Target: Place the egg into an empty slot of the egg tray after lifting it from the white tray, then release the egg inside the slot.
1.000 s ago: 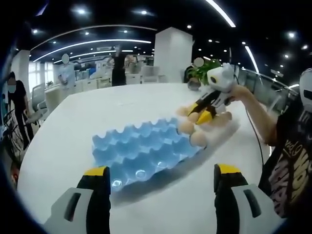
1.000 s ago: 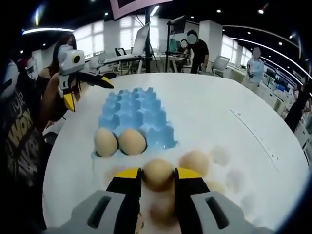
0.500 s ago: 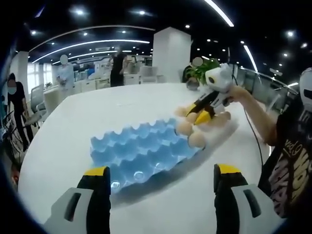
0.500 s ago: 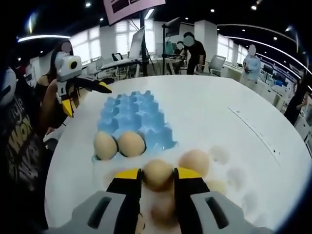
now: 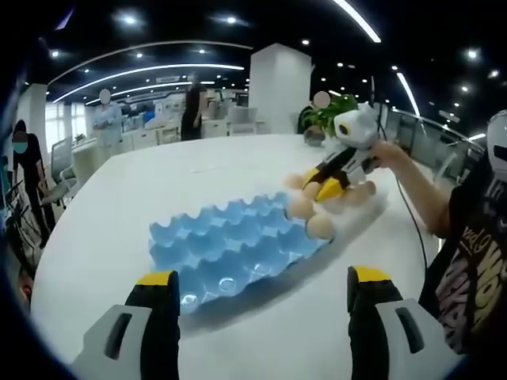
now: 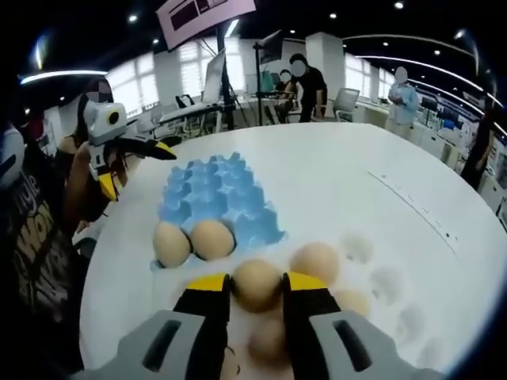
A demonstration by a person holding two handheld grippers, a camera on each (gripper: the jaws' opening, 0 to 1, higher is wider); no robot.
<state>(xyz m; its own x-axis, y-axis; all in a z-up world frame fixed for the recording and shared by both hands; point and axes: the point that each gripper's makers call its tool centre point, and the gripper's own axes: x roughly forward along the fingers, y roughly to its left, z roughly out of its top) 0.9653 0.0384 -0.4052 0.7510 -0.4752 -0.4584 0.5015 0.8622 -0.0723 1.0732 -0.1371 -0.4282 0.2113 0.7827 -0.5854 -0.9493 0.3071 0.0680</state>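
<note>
My right gripper (image 6: 257,283) is shut on a tan egg (image 6: 257,284), held just above the white tray (image 6: 388,279), where more eggs (image 6: 316,262) lie. The blue egg tray (image 6: 215,192) lies just beyond, with two eggs (image 6: 192,241) in its near row and the other slots bare. In the left gripper view the blue egg tray (image 5: 230,245) sits mid-table, two eggs (image 5: 311,218) at its right end. There the right gripper (image 5: 326,186) hangs over the white tray's eggs with the egg between its yellow tips. My left gripper (image 5: 263,283) stands open near the blue tray's near edge.
All of it rests on a broad white table (image 5: 142,178). A person's arm (image 5: 416,186) and dark printed shirt are at the right of the left gripper view. Other people (image 6: 305,79), desks and chairs stand beyond the table. A potted plant (image 5: 329,115) stands behind the white tray.
The right gripper has risen a little with the egg still clamped, so the trays look slightly lower and farther. The left gripper has stayed nearly still and open.
</note>
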